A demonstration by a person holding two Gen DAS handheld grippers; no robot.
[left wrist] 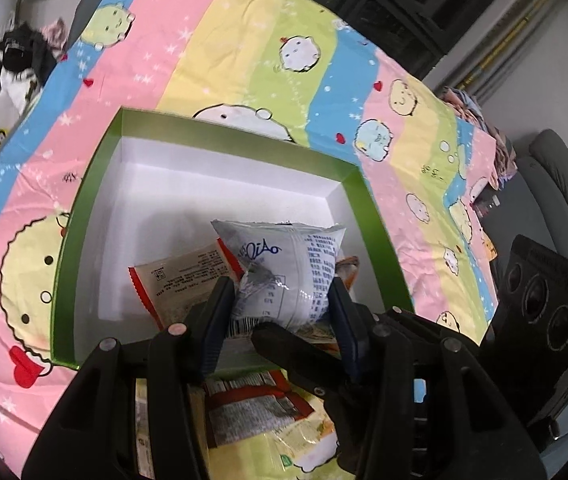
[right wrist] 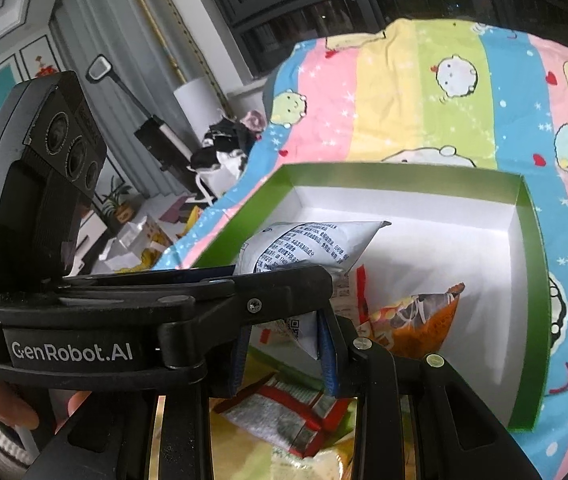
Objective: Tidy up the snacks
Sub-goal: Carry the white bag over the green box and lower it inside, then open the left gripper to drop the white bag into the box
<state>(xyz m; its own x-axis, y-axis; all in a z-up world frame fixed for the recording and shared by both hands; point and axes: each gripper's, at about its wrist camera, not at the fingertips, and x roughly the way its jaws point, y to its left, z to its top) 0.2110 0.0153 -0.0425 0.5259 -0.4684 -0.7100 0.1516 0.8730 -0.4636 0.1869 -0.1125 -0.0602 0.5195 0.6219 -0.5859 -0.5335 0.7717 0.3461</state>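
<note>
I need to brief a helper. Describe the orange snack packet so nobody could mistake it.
On the striped cartoon bedsheet lies a green-rimmed box with a white inside. At its near end the orange packet lies beside a red-edged sachet. It is the only orange one; the puffy pouch nearby is white with blue print.
</note>
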